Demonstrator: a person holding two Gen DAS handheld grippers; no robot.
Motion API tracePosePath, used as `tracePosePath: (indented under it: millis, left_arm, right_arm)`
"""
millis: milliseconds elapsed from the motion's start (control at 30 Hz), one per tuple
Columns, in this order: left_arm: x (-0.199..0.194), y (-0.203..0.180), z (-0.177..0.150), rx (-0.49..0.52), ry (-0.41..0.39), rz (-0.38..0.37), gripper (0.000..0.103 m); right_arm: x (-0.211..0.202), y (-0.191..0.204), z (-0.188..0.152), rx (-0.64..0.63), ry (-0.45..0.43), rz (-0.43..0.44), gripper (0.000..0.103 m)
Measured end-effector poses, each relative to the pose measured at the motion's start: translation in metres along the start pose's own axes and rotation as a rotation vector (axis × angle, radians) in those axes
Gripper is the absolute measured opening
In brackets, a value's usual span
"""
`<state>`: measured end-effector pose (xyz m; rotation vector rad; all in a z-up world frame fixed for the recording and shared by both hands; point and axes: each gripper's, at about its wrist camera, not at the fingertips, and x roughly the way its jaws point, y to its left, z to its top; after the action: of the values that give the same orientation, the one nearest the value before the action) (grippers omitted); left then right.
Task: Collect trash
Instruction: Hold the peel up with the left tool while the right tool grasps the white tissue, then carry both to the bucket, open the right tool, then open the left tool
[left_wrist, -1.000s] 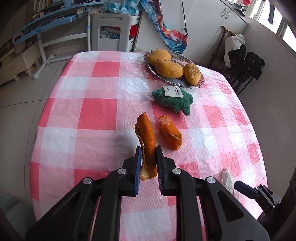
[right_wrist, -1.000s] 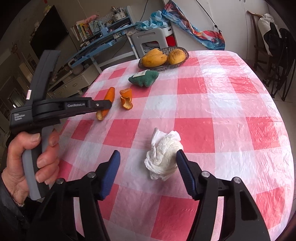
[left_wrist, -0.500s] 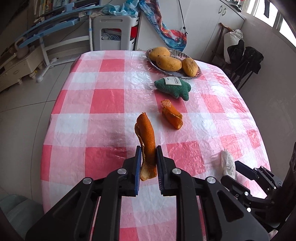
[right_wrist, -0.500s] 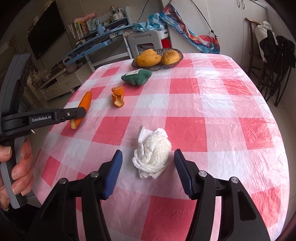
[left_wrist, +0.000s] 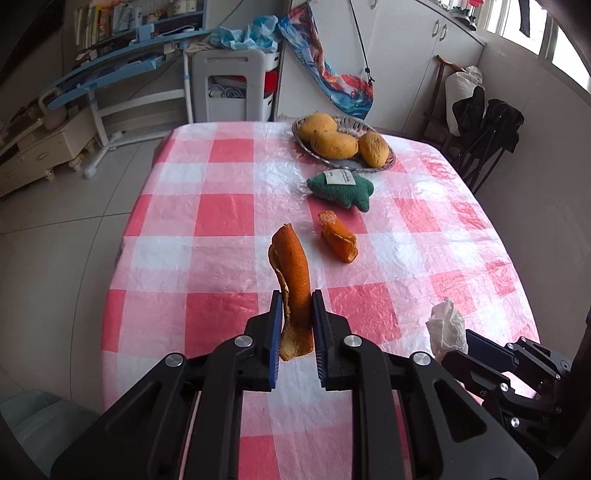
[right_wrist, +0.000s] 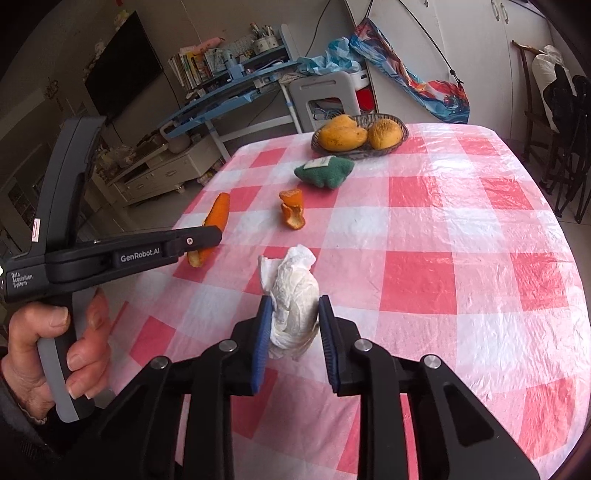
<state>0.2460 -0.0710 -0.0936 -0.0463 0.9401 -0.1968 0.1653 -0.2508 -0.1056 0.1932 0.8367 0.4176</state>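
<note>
The long orange peel is a curled strip, bright orange outside with a paler, ragged inner edge, standing nearly upright and lifted above the table. The left gripper has its blue-padded fingers pressed together on the peel's lower end. In the right wrist view the same strip points toward 1 o'clock from the fingertips.

The crumpled tissue is a white, wrinkled wad with one loose flap sticking up toward 12 o'clock. The right gripper has its fingers squeezed against both sides of the wad, at the near edge of the table; whether the wad is clear of the cloth I cannot tell.

A second, shorter orange peel lies folded on the checked cloth, at about 1 o'clock from the held strip and apart from it.

Counted: two orange peels, one tissue, three mangoes in one woven basket at the far end, and one green plush toy with a white label, lying between basket and loose peel.
</note>
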Motion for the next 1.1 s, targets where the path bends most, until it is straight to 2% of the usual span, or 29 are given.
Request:
tracePosePath:
  millis: [200, 467, 733, 1100]
  left_arm:
    - [-0.054, -0.014, -0.028, 0.032, -0.104, 0.038, 0.015]
    - [-0.101, -0.026, -0.073, 0.063, -0.179, 0.051, 0.015]
    - [-0.127, -0.031, -0.100, 0.074, -0.217, 0.049, 0.015]
    - [-0.143, -0.029, -0.117, 0.059, -0.238, 0.045, 0.015]
  right_arm:
    - [-0.026, 0.014, -0.003, -0.011, -0.053, 0.066, 0.026]
    - [-0.055, 0.025, -0.026, -0.011, -0.089, 0.112, 0.026]
    - [-0.069, 0.041, -0.050, -0.028, -0.082, 0.139, 0.026]
    - [-0.082, 0.052, -0.071, -0.048, -0.073, 0.153, 0.026]
